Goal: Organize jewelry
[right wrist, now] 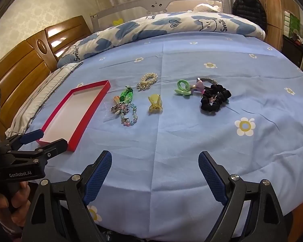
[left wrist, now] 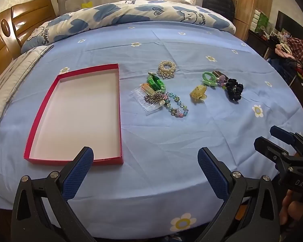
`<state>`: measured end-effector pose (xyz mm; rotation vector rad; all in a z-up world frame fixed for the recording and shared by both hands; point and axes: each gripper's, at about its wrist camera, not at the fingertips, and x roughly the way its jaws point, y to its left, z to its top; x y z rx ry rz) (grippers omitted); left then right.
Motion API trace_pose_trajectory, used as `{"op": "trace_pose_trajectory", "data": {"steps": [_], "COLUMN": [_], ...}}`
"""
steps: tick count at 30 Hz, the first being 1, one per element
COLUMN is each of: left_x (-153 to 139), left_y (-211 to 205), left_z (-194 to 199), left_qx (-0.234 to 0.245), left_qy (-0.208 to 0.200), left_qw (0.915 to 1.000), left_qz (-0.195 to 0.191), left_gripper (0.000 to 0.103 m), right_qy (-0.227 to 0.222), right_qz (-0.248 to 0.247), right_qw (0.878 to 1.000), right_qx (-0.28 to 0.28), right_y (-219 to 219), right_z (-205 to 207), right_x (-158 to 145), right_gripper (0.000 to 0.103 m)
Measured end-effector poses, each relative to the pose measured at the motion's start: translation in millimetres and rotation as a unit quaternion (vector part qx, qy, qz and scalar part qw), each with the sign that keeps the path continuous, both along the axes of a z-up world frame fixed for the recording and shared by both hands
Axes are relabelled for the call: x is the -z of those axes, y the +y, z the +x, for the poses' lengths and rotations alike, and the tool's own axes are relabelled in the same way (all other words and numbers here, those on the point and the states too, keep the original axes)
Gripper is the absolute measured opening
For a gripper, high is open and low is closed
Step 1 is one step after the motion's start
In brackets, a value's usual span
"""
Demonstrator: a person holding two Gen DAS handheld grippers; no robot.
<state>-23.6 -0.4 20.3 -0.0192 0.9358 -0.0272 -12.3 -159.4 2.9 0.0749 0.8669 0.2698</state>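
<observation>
The bed (left wrist: 171, 40) fills most of the room, spread with a pale blue sheet (right wrist: 192, 141) dotted with white and yellow flowers and creased in long fold lines. A rolled duvet (left wrist: 131, 14) with blue hearts and the word "Smile" lies along the far edge, a grey rail (right wrist: 161, 4) behind it and a bright window beyond. A wooden headboard (right wrist: 20, 60) runs down the left side, with a striped pillow (left wrist: 10, 80) against it. On the right stand a wooden wardrobe (left wrist: 250, 0) with a dark jacket (right wrist: 248, 4) hanging by it, and a dark shelf heaped with clothes (left wrist: 293, 48). A shallow red tray (left wrist: 119, 111) with a white floor sits on the sheet to the left, holding nothing. The jewelry lies to its right in two loose clusters: a pearl band (left wrist: 166, 67), a green chain (left wrist: 156, 81), a clear comb (left wrist: 145, 98) and a bead bracelet (left wrist: 176, 105) tangled near the tray; farther right, a yellow clip (left wrist: 198, 93), green ties (left wrist: 209, 78) and a black scrunchie (left wrist: 234, 88). The left tool (left wrist: 145, 161) hangs at the near edge of the bed, fingers spread wide and holding nothing; the right tool (right wrist: 155, 161) is beside it, likewise spread and bare.
</observation>
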Motion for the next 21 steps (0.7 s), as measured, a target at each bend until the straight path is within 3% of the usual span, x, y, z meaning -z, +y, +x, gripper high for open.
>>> {"op": "trace_pose_trajectory", "data": {"steps": [21], "left_x": [0.3], "left_y": [-3.3], "left_z": [3.2], "left_qx": [0.000], "left_qy": [0.002], "left_qw": [1.0000], "left_qz": [0.000], "left_gripper": [0.103], "right_qy": [-0.002], "right_qz": [0.000], "right_qw": [1.000], "right_qx": [0.000], "right_y": [-4.3], "right_z": [1.5], "right_x": [-1.2], "right_gripper": [0.089]}}
